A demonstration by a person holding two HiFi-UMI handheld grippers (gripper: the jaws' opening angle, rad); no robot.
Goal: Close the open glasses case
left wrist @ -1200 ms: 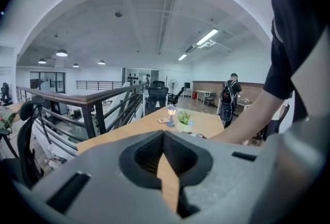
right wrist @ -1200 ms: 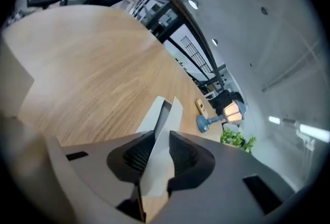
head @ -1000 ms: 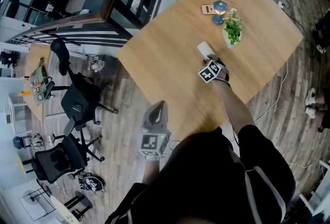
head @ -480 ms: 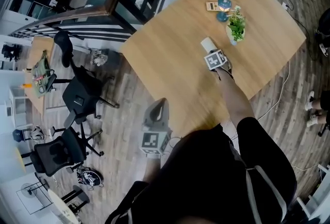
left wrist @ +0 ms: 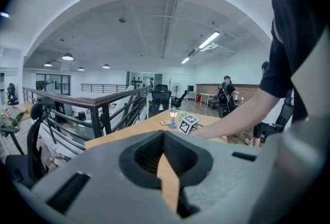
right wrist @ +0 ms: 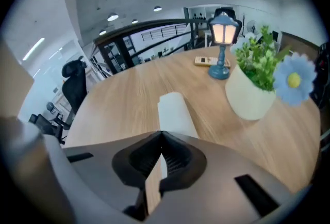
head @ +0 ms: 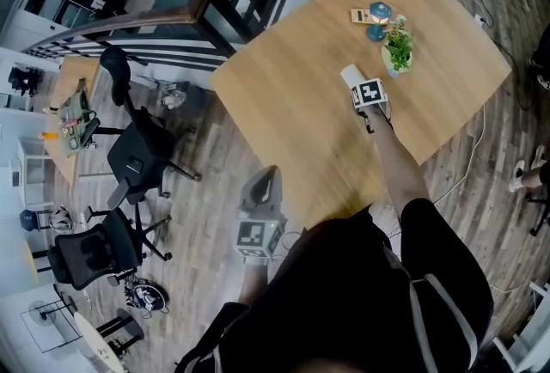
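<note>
The white glasses case (right wrist: pixel 175 112) lies lengthwise on the wooden table (right wrist: pixel 118 94), just beyond my right gripper (right wrist: pixel 161 133). Its lid looks folded down over the body. That gripper's jaws are shut, tips meeting, with nothing pinched between them. In the head view the case (head: pixel 349 75) shows right above the right gripper (head: pixel 363 90) with its marker cube. My left gripper (head: pixel 265 178) hangs off the table's near edge, far from the case. Its jaws (left wrist: pixel 164 134) are also shut and empty.
Behind the case stand a small blue lamp (right wrist: pixel 223 37), a cream pot of greenery with a blue flower (right wrist: pixel 252 95) and a flat remote-like item (right wrist: pixel 204 61). Office chairs (head: pixel 137 158) and a railing (head: pixel 172 15) lie left of the table.
My right gripper's marker cube has rolled to face up squarely and sits a little closer to the case. The left gripper has hardly shifted.
</note>
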